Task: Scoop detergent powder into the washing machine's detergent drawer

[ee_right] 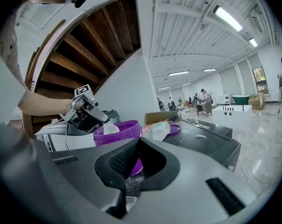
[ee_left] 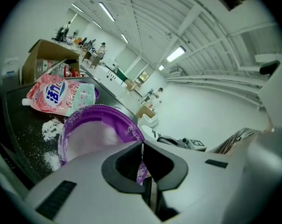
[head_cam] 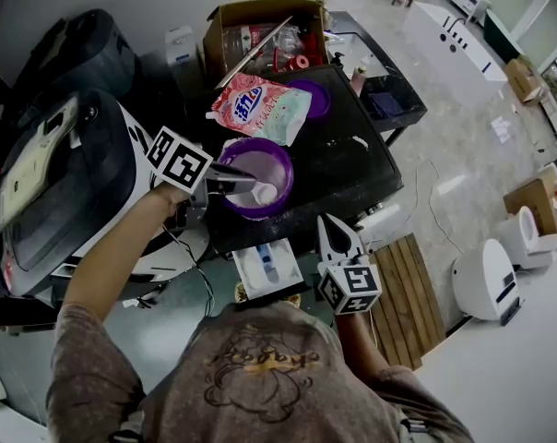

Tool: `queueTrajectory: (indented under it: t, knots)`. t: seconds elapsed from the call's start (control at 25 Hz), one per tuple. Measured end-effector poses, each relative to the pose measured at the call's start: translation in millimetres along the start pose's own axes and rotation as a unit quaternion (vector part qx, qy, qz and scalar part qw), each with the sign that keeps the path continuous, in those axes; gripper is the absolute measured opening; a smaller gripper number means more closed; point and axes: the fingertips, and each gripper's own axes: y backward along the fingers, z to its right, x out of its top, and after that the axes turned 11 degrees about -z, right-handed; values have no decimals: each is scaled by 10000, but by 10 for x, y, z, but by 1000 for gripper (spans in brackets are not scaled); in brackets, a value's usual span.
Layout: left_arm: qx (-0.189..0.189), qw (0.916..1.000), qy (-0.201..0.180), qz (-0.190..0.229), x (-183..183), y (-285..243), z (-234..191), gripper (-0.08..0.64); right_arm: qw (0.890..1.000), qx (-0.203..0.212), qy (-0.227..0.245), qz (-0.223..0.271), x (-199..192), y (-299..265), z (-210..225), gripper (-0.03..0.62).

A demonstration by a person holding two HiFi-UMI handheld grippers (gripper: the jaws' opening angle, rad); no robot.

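Nearest, at the bottom of the head view, is the person's brown printed shirt (head_cam: 260,377), with a bare forearm running up to each tool. Left gripper (head_cam: 251,185) is clamped on the thin handle of a white scoop (head_cam: 264,193), whose cup sits inside the purple bowl (head_cam: 286,158) of white powder at mid-frame on the black top (head_cam: 352,169). Right gripper (head_cam: 327,221) hangs lower right of the bowl with its jaws together and nothing between them. Just left of it, below the black top's near edge, the white detergent drawer (head_cam: 267,268) stands pulled out. Above the bowl lies a pink detergent bag (head_cam: 260,107), a purple lid (head_cam: 317,98) beside it and a cardboard box (head_cam: 260,30) beyond.
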Motion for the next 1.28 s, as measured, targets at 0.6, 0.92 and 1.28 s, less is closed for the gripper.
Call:
queueTrajectory:
  t: [0.6, 0.92, 1.28]
  knots:
    - [92, 9783, 959, 1835, 124, 436, -155, 23, 9994, 241, 244, -85, 52, -89, -115, 2]
    - [-105, 9491, 1520, 2758, 72, 605, -133, 23, 9988, 389, 283, -129, 38, -53, -99, 2]
    - [-567, 8900, 2620, 3689, -139, 589, -61, 23, 9962, 716, 443, -240, -55, 52, -52, 2]
